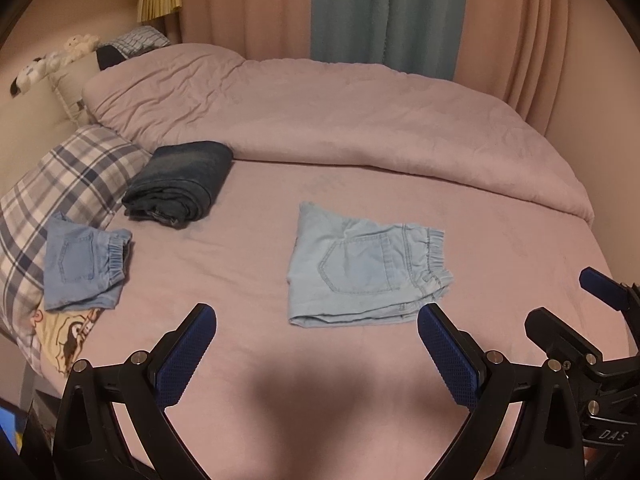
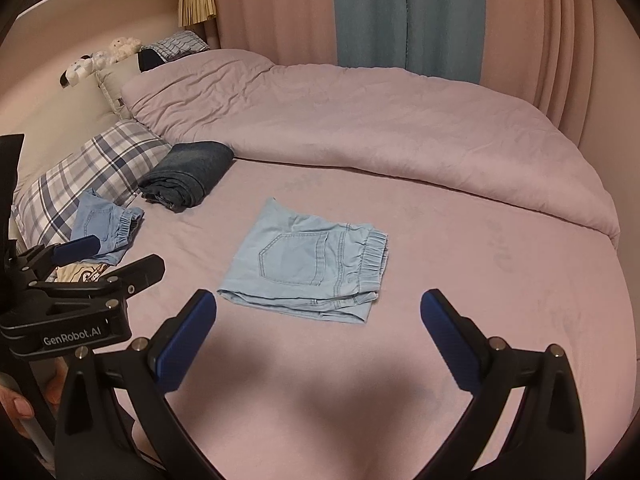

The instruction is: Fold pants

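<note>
A bed with a pale pink sheet [image 1: 248,264] fills the room, pink curtains behind. At the far left a blue-and-white plaid pillow [image 1: 68,184] carries small folded mid-blue denim shorts [image 1: 80,268]; beside it lies a folded dark denim bundle [image 1: 180,184]. In the middle rest the light blue denim pants [image 1: 360,268], folded flat, pocket up. The left tongs [image 1: 316,352] and right tongs [image 2: 318,336] both hang wide and empty just short of them. The fold looks finished; any tidying should press the edges square, not lift.
</note>
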{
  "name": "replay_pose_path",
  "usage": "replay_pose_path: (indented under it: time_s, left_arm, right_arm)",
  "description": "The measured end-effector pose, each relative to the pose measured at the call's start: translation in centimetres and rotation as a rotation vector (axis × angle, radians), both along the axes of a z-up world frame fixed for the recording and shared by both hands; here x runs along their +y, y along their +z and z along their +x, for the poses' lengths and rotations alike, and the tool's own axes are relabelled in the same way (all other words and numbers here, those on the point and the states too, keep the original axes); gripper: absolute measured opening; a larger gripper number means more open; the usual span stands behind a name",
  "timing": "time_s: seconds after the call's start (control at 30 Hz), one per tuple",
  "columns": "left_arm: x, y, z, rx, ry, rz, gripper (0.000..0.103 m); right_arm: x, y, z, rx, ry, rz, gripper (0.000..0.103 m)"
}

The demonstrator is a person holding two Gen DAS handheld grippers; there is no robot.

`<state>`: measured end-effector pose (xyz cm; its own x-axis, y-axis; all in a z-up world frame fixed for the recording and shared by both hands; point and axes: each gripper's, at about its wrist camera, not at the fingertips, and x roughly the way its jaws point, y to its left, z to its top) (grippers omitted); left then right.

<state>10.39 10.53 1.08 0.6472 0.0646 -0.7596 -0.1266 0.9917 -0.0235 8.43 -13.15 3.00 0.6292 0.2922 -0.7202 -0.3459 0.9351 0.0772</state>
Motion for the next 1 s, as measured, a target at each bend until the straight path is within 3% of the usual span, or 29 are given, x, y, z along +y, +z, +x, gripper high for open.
replay_pose_path:
  time_s: [1.0]
  left_arm:
    - [0.9,-0.3,0.7,0.004,-0.009,0.025,0.1]
  right_arm:
    - [0.7,-0.1,0.1,-0.002,0.006,-0.019,0.103]
